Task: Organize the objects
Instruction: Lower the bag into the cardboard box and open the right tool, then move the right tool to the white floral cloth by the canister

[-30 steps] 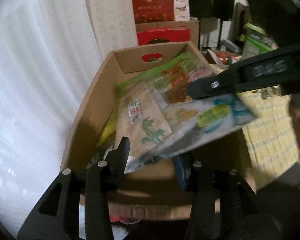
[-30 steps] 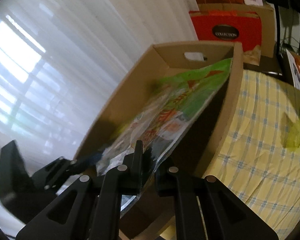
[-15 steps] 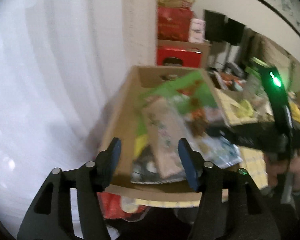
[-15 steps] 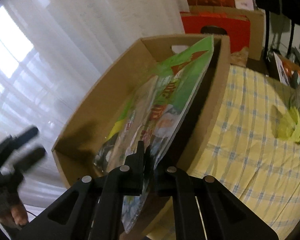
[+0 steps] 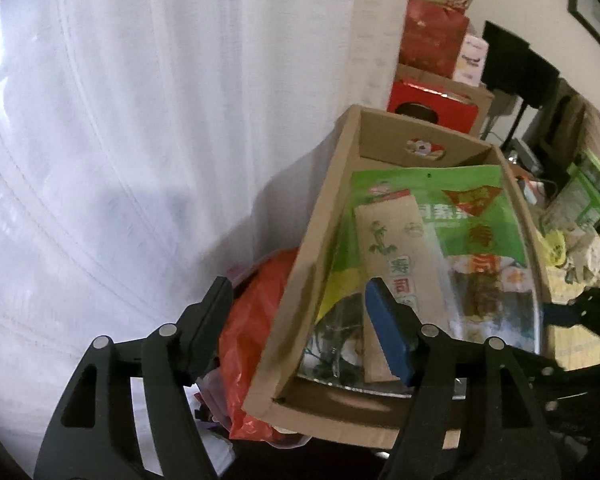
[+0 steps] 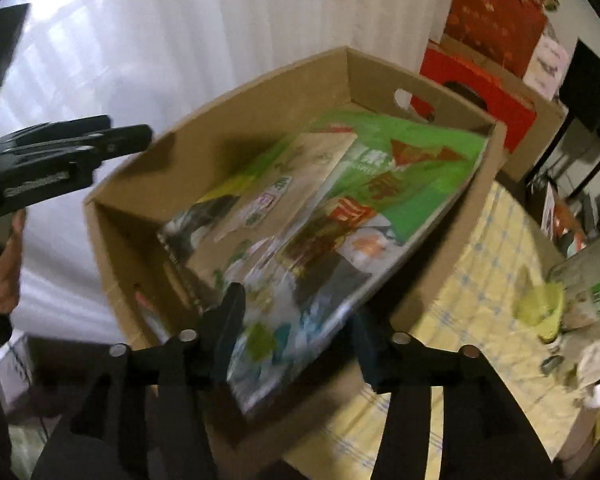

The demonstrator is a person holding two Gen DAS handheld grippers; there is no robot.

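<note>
A cardboard box (image 5: 304, 264) (image 6: 260, 92) stands at the edge of a table. A large green snack packet (image 5: 472, 216) (image 6: 416, 152) lies flat in it, and a tan packet (image 5: 392, 236) (image 6: 300, 184) rests on top. My left gripper (image 5: 300, 320) hovers over the box's near left corner, its jaws opening with only the box wall seen between them. My right gripper (image 6: 296, 332) is at the near side, jaws opening. The green packet's near corner lies loose between its fingers. Each gripper also shows in the other's view, the left gripper (image 6: 60, 156) and the right gripper (image 5: 572, 312).
A red plastic bag (image 5: 252, 320) sits against the box's left side, below the white curtain (image 5: 140, 140). Red gift boxes (image 5: 432, 104) (image 6: 480, 92) stand behind. A yellow checked cloth (image 6: 480, 280) covers the table, with small clutter (image 6: 540, 308) at its right. A hand (image 6: 4, 272) holds the left gripper.
My right gripper has let go of the green packet, which has dropped flat into the box. My left gripper has swung left off the packets and opened wider.
</note>
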